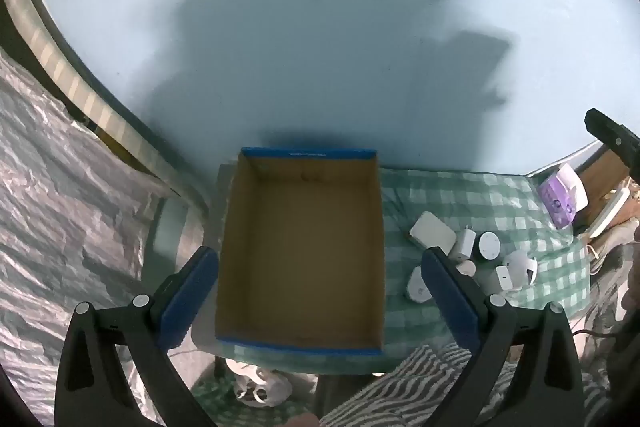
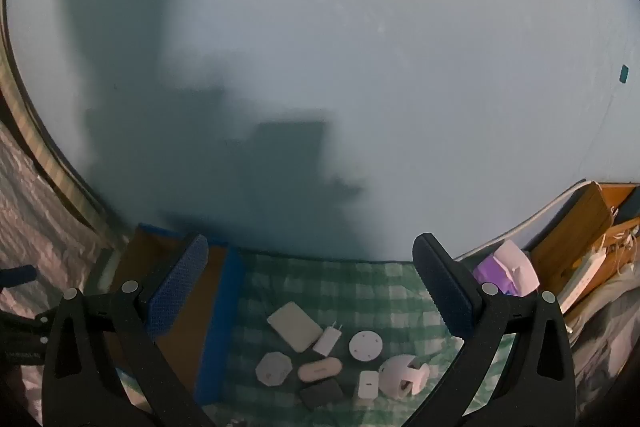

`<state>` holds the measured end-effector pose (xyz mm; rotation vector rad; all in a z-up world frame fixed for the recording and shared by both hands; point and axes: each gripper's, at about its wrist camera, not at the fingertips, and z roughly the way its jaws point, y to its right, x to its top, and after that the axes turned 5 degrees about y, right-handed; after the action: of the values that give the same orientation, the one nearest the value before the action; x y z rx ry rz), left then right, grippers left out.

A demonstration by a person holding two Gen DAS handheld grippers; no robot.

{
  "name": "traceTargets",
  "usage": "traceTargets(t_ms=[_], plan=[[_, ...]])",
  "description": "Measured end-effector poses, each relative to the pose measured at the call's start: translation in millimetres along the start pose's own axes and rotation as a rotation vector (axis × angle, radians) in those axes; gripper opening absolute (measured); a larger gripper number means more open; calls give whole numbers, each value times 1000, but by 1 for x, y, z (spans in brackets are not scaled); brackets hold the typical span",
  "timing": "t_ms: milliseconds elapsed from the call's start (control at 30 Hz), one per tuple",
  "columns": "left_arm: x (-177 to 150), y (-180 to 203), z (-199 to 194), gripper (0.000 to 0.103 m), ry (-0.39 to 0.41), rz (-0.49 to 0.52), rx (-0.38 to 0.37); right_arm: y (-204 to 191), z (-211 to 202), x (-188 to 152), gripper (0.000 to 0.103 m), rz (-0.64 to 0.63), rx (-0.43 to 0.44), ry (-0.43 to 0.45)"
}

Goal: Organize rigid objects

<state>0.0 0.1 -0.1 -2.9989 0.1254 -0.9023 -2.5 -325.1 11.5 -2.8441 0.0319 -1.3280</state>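
Cardboard box (image 1: pixel 300 247) with blue-taped rims sits open-topped at the centre of the left wrist view, resting on a green checked cloth (image 1: pixel 492 195) against a pale blue wall (image 1: pixel 320 27). The left gripper (image 1: pixel 320 291) hovers above the box, its blue-padded fingers spread wide at 8 and 4 o'clock, holding nothing.

Small white devices lie clustered on the cloth at 3 o'clock from the box. In the right wrist view they sit between the wide-spread, unloaded fingers of the right gripper (image 2: pixel 312 287): a flat white rounded rectangle (image 2: pixel 294 325) at the far left of the group, a white plug adapter (image 2: pixel 329 341) just beside it, a round white disc (image 2: pixel 365 345) to the right, a white hexagonal puck (image 2: pixel 273 368) at 7 o'clock, a pinkish oblong case (image 2: pixel 320 367) touching a dark grey pad (image 2: pixel 322 393) below it, a small white block (image 2: pixel 368 385), and a white spherical gadget (image 2: pixel 402 375) at 5 o'clock.

A purple-and-white packet (image 2: pixel 506 271) rests at the cloth's far right corner, near a wooden board (image 2: pixel 572 227). The box edge appears at 9 o'clock in this view.
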Motion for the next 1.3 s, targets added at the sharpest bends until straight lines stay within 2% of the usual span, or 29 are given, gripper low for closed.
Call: traceTargets(t_ms=[33, 567, 1300], plan=[[0, 0, 0, 102, 3, -1, 4, 0, 1, 0, 102, -10, -9, -20], [-11, 9, 3, 102, -2, 3, -6, 3, -1, -5, 102, -1, -1, -23], [-7, 23, 2, 102, -10, 0, -23, 5, -2, -10, 102, 6, 3, -38]])
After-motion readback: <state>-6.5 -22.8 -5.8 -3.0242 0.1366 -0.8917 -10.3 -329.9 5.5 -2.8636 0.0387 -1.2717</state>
